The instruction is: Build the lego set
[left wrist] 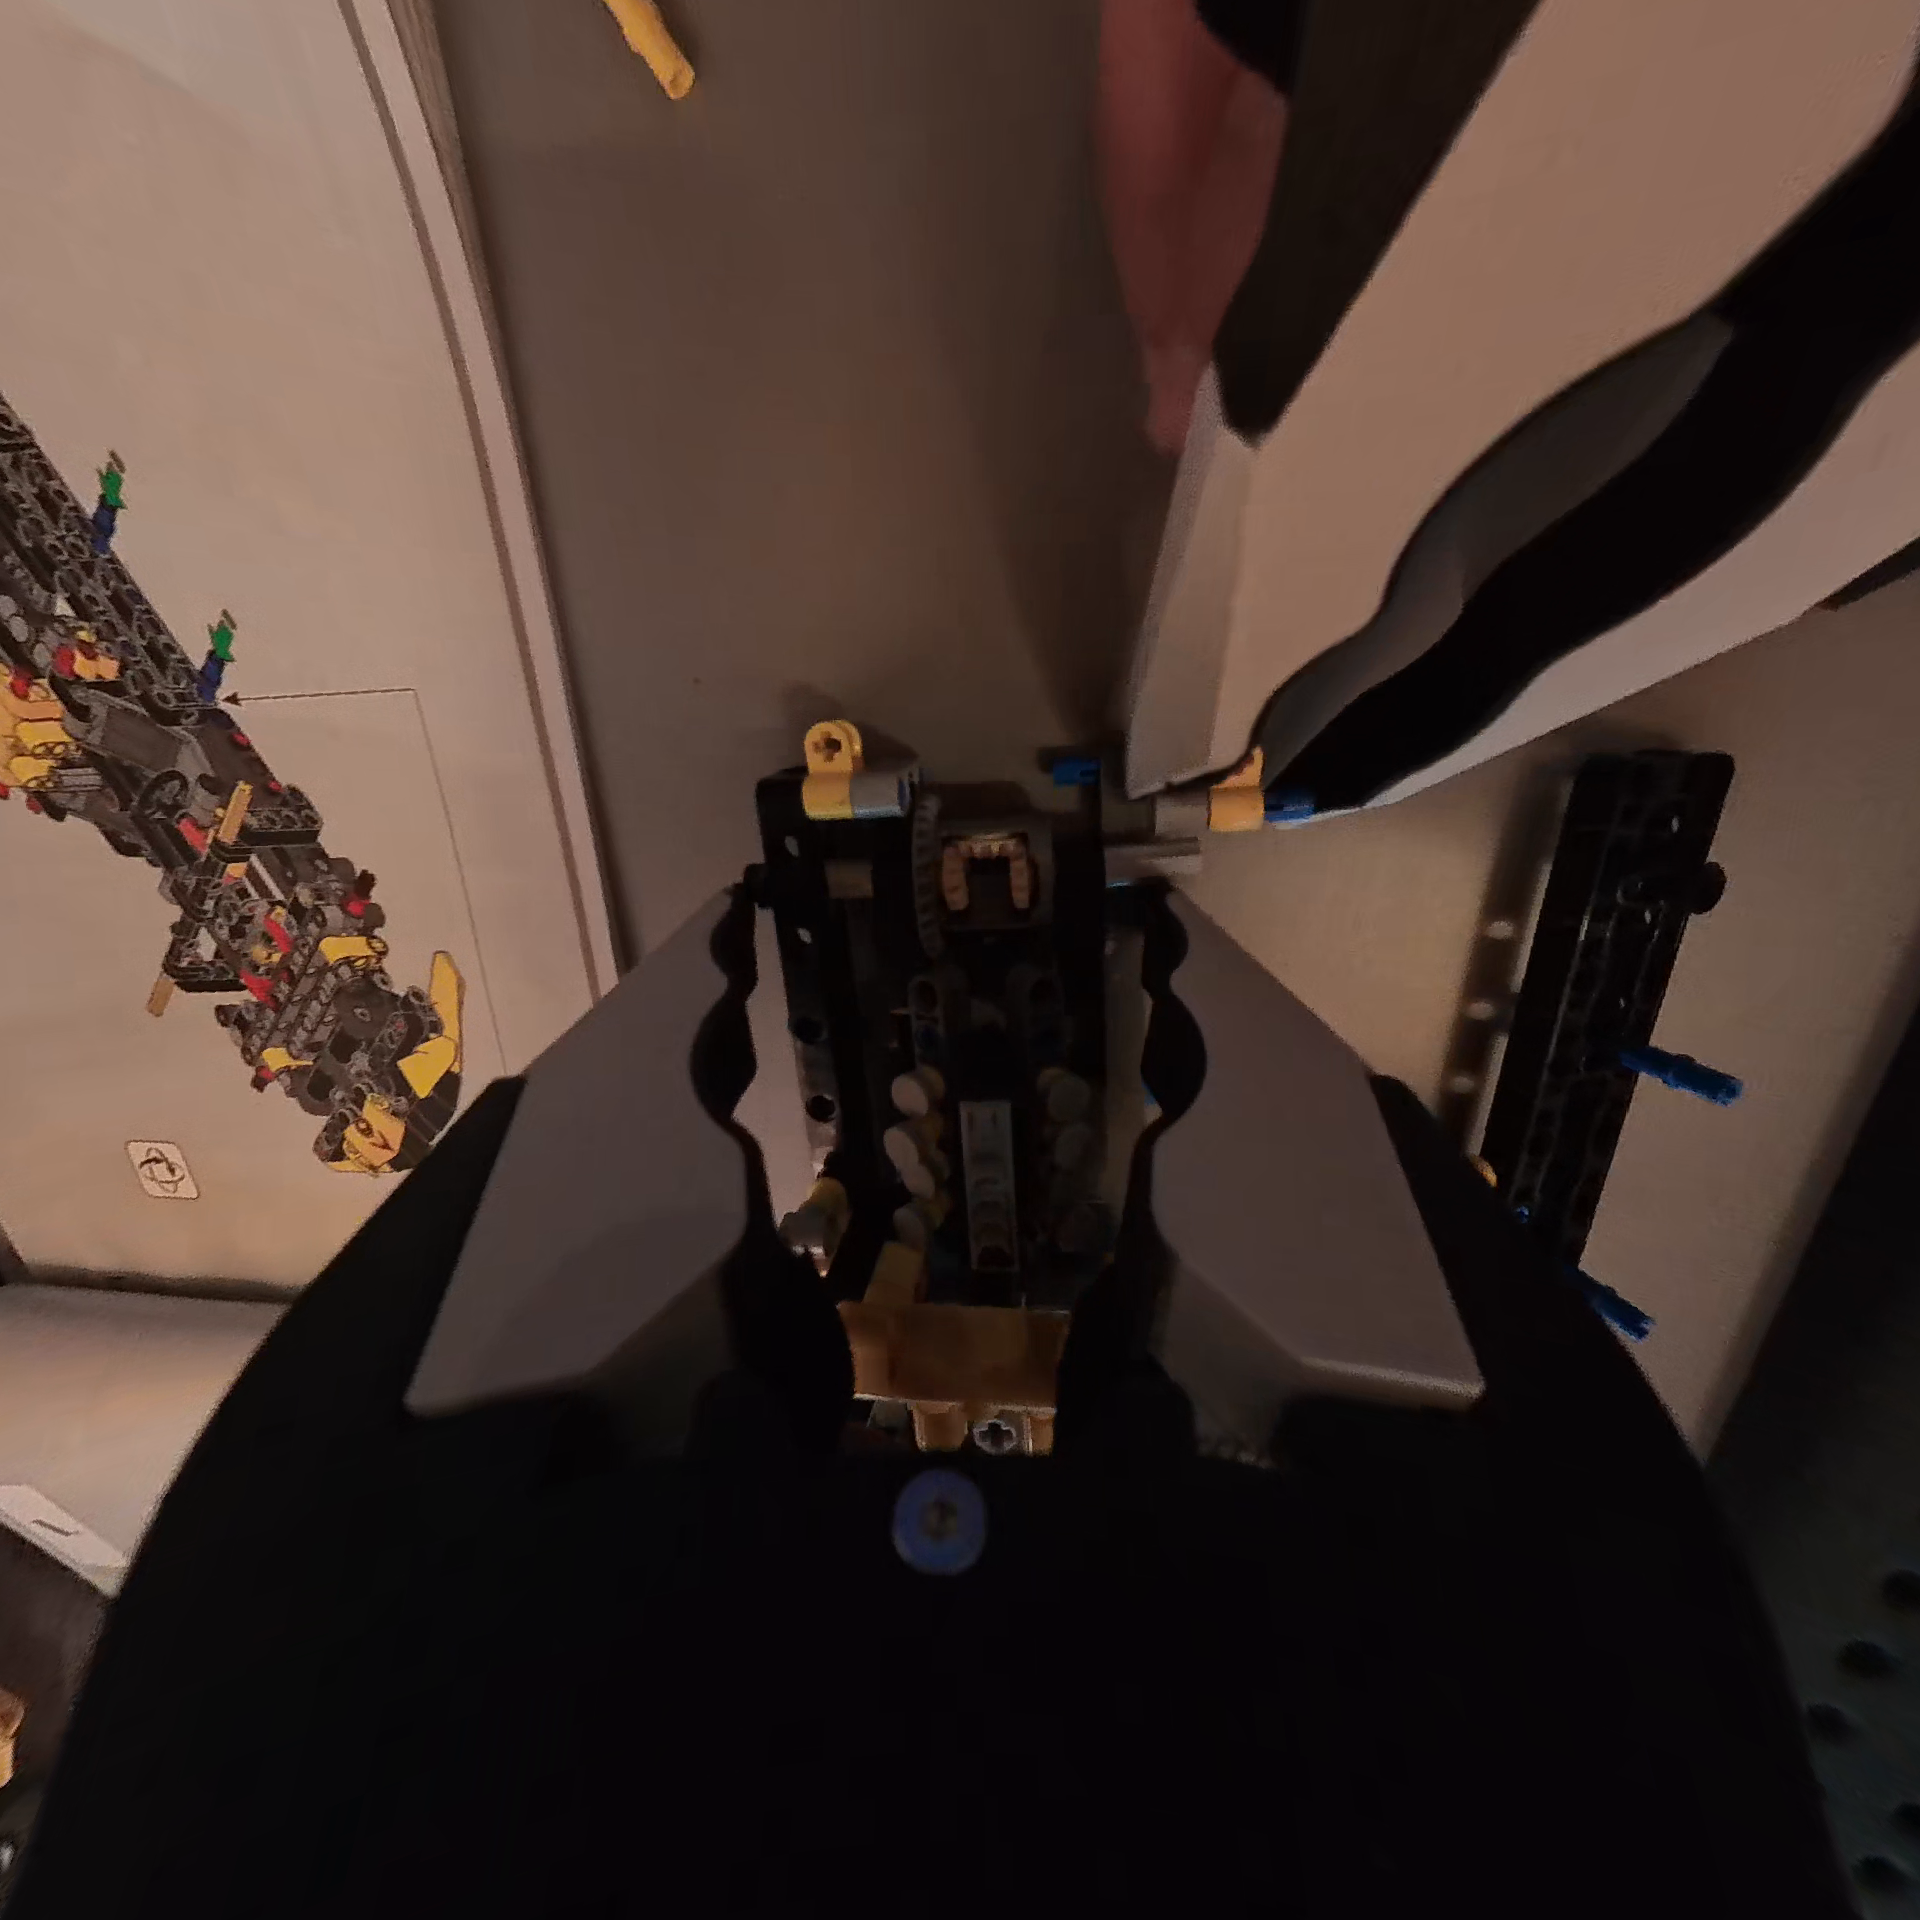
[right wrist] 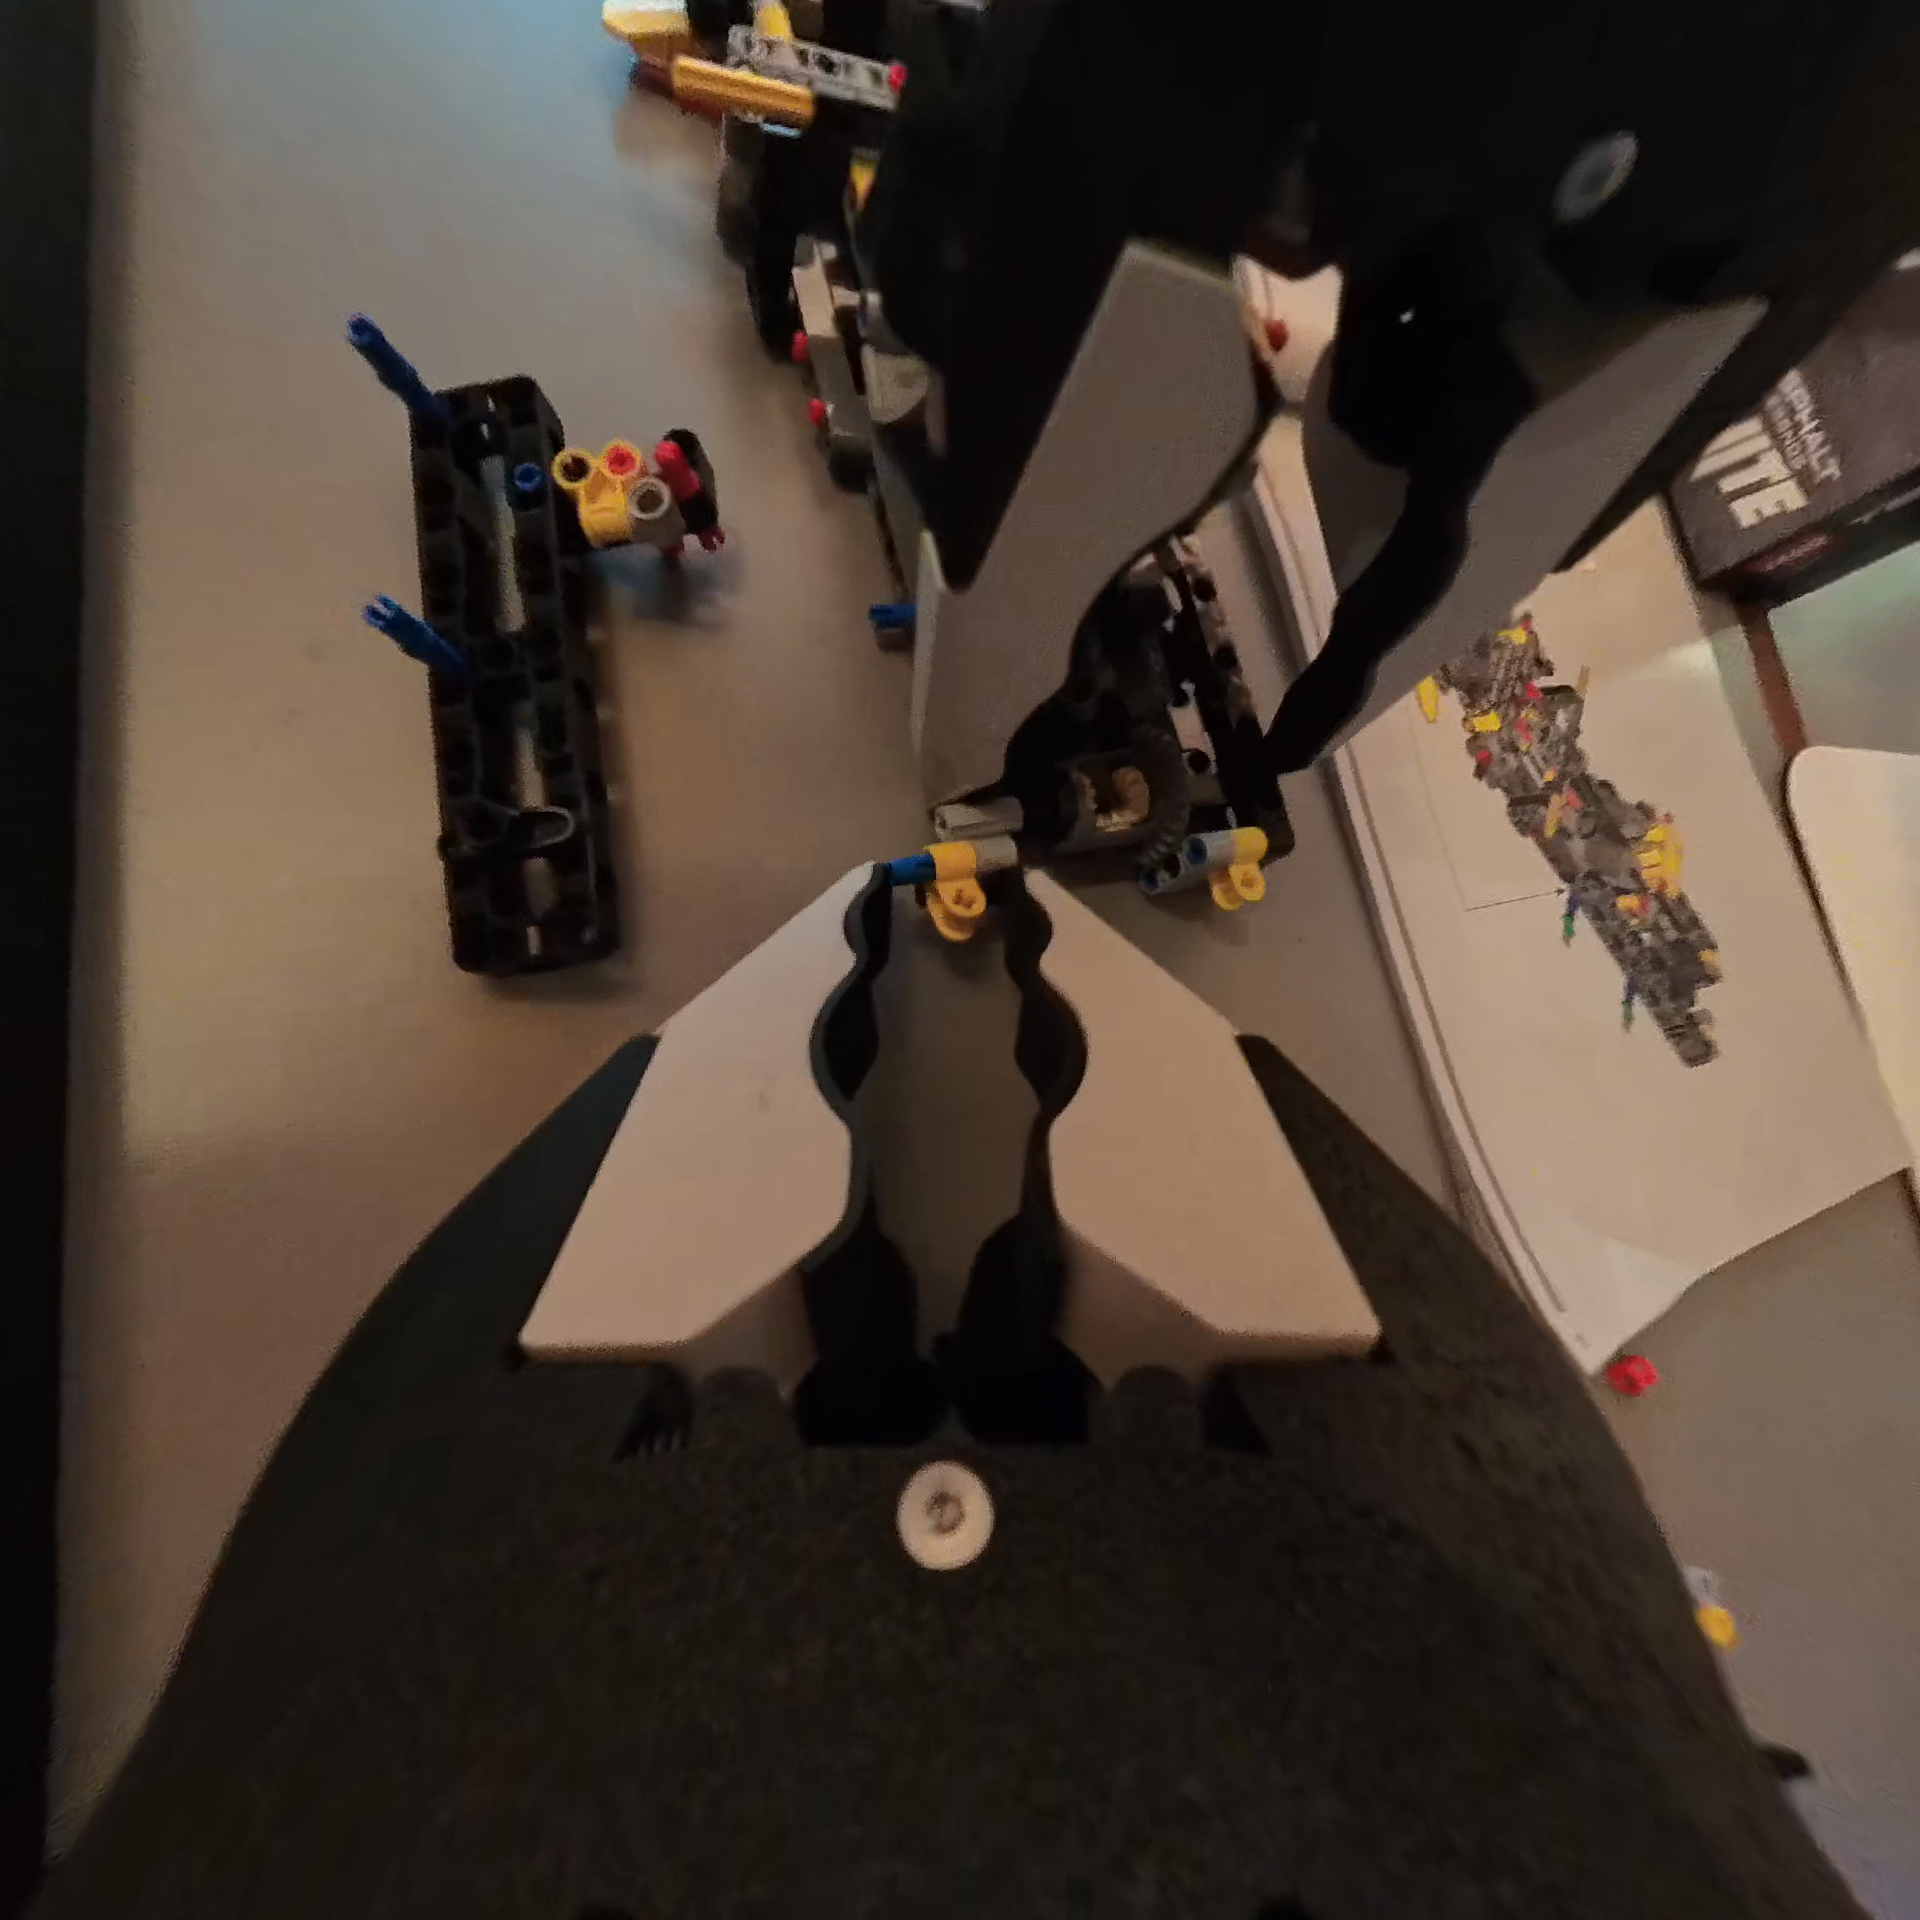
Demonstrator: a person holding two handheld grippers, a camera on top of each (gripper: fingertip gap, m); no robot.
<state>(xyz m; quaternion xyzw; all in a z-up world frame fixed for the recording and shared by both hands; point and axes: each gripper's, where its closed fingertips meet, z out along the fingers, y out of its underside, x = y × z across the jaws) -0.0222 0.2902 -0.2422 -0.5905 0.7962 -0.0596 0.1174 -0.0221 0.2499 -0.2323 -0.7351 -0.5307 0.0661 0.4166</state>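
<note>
Lego chassis block of black beams and grey gears [left wrist: 935, 1039] sits clamped in the left gripper [left wrist: 951, 914] above the worktop [left wrist: 790, 416] — right gripper [right wrist: 951, 883] pinches a small yellow-and-grey connector with blue pin [right wrist: 951, 868] at its corner; misalignment could jam the pin.

Grey tabletop [right wrist: 260, 727], dark box [right wrist: 1797, 468] at edge

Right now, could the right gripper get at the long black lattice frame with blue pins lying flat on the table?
Probably not yet: the right gripper is shut on a small yellow connector with a blue pin. The long black lattice frame itself lies uncovered to its left.
</note>
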